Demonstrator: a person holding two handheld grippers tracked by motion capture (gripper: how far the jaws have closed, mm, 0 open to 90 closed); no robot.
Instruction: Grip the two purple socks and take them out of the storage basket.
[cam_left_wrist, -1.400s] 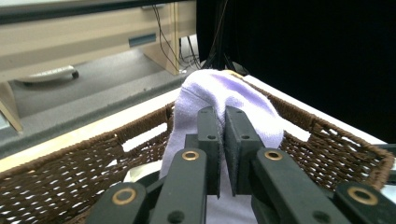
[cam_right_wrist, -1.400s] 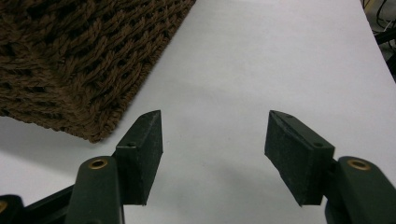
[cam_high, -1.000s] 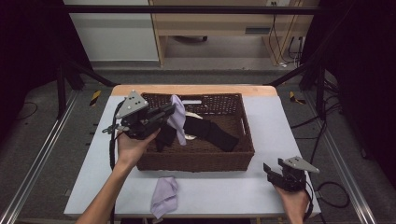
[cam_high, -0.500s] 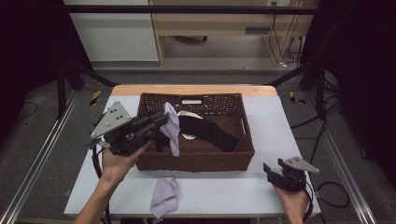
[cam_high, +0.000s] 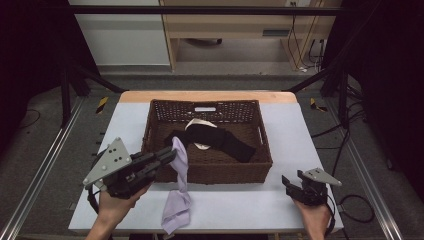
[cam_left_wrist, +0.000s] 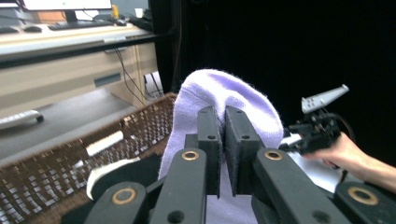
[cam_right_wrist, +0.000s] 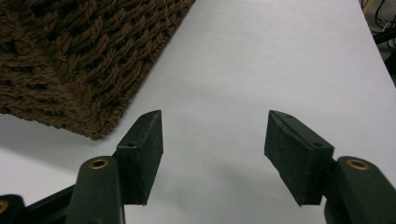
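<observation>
My left gripper (cam_high: 171, 153) is shut on the upper end of a lilac sock (cam_high: 180, 167), off the front left corner of the brown wicker basket (cam_high: 227, 172). The sock hangs down toward a second lilac sock (cam_high: 175, 216) that lies on the white table. In the left gripper view the pads (cam_left_wrist: 223, 116) pinch the lilac sock (cam_left_wrist: 219, 88) in front of the basket (cam_left_wrist: 140, 126). A black sock (cam_high: 220, 139) and a white sock (cam_high: 199, 125) lie inside the basket. My right gripper (cam_high: 291, 182) rests open at the table's front right, nothing between its jaws (cam_right_wrist: 212, 130).
The white table (cam_high: 300, 130) has bare surface right of the basket and along the front. The basket corner (cam_right_wrist: 70, 56) lies just left of the right gripper. The other hand and its gripper (cam_left_wrist: 317, 126) appear far off in the left gripper view. Metal frame rails flank the table.
My left gripper has moved left and toward the front edge, carrying the lilac sock out from over the basket to beside its front left corner. The right gripper has stayed put.
</observation>
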